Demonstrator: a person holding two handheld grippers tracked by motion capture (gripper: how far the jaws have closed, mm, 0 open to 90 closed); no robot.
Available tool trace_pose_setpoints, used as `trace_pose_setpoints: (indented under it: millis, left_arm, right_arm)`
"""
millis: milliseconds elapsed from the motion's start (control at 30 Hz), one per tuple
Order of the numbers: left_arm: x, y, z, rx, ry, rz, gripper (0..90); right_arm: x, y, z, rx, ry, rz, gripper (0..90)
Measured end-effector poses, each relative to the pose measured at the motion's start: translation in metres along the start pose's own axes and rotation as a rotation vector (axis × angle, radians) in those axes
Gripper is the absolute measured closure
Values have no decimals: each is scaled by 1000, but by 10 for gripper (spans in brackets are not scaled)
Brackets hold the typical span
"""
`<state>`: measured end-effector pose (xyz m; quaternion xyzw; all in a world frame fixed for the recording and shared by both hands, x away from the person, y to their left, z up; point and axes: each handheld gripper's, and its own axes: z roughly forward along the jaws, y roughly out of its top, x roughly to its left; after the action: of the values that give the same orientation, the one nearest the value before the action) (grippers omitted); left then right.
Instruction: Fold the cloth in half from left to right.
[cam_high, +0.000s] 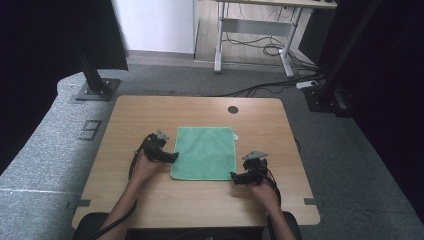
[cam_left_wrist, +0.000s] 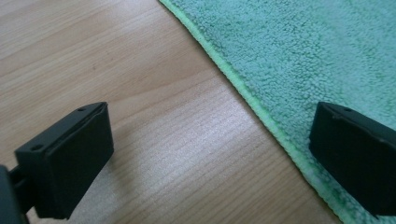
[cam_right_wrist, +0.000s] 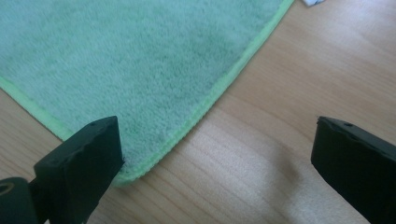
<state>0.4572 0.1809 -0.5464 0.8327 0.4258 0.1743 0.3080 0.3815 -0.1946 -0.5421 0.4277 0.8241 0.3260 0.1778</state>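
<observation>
A green cloth (cam_high: 205, 152) lies flat at the centre of the counter (cam_high: 125, 125). The left tool (cam_high: 175, 157) straddles its left hem, the right tool (cam_high: 233, 176) its lower-right corner, both wide open, empty. Each should pinch hem squarely before lifting.

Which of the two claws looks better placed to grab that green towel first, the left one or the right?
Left, probably. The left claw is open and straddles the green towel hem, one jaw over the cloth, one over the wooden table. The right claw is open at the near corner, mostly over bare wood.
</observation>
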Motion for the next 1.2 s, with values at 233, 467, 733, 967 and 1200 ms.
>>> trace_pose_setpoints:
  millis: [233, 467, 733, 967, 1200]
  left_arm:
    - [-9, -5, -8, 11, 27, 18, 10]
    - [-25, -17, -19, 10, 11, 18, 10]
    - [-52, -26, -30, 27, -1, 67, 11]
    - [-70, -29, -34, 41, -49, 106, 11]
    - [-43, -17, -36, 3, -27, 56, 0]
  right_arm:
    - [-2, -5, 2, 30, -13, -13, 37]
    - [-14, -9, -1, 33, -31, 21, 37]
    - [-30, -15, -5, 35, -53, 58, 35]
    - [-45, -22, -11, 42, -58, 100, 32]
    - [-46, -23, -10, 40, -61, 105, 11]
